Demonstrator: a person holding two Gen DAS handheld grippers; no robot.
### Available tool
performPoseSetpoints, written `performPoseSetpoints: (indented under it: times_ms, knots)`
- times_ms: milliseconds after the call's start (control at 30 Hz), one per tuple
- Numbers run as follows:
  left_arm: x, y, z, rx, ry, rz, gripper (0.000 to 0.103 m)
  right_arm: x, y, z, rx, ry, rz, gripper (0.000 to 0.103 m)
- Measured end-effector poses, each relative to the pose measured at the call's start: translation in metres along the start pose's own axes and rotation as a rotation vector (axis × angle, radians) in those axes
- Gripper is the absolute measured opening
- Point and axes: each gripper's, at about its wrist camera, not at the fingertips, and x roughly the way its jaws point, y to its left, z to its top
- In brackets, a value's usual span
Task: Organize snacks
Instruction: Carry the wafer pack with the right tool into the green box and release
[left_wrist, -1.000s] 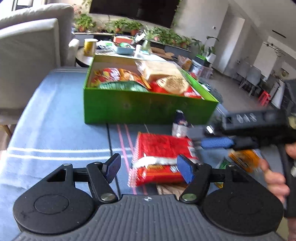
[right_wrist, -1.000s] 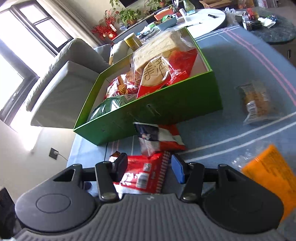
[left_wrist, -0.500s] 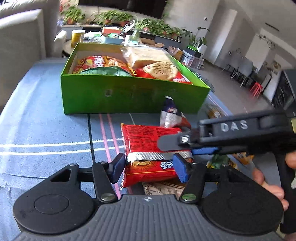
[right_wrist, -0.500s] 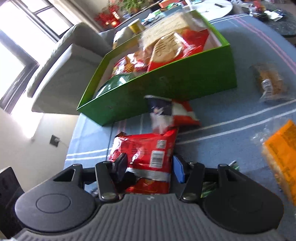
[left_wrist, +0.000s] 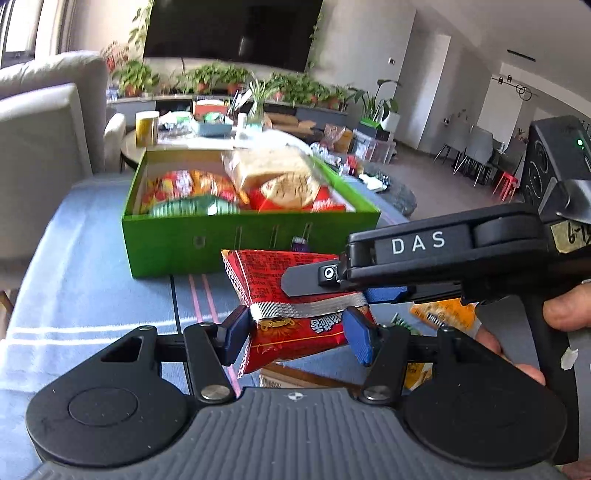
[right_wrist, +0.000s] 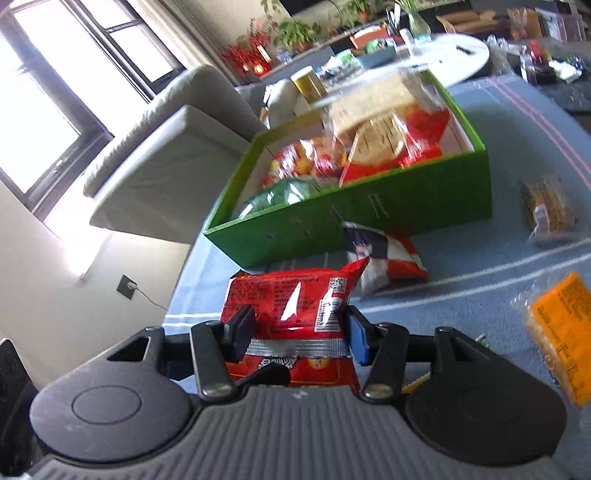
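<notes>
We hold the red snack packet (left_wrist: 291, 325) off the blue tablecloth (left_wrist: 85, 295), before the green box (left_wrist: 207, 240), pinched narrowly in our left gripper (left_wrist: 293, 332) and more widely in our right gripper (right_wrist: 301, 330).

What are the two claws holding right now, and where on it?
Both grip the same red snack bag, lifted off the table: the left claw pinches its sides just below the silver band, and the right claw squeezes its sides at that band.
</notes>
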Motion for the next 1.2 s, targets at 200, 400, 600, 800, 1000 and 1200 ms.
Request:
performPoseSetpoints:
  times_ms: [200, 400, 600, 800, 1000, 1200]
  knots:
    - [-0.005, -0.004, 0.003, 0.01, -0.009, 0.003, 0.053, -0.004, 0.001, 0.005, -0.002, -0.019, 0.018, 0.076]
    - [0.002, 0.001, 0.004, 0.0, 0.013, 0.008, 0.053, -0.002, -0.003, 0.004, 0.011, -0.006, 0.027, 0.076]
    - [0.015, -0.003, 0.018, 0.022, 0.008, 0.009, 0.053, -0.002, -0.007, 0.017, 0.011, -0.024, 0.038, 0.077]
    - [0.039, -0.008, 0.05, 0.054, -0.015, 0.0, 0.053, -0.004, -0.017, 0.049, 0.012, -0.062, 0.032, 0.077]
    - [0.057, -0.004, 0.083, 0.075, -0.046, 0.006, 0.053, 0.001, -0.022, 0.082, 0.015, -0.1, 0.043, 0.077]
    - [0.069, 0.021, 0.114, 0.105, -0.077, 0.077, 0.054, 0.026, -0.011, 0.114, 0.016, -0.108, 0.097, 0.077]
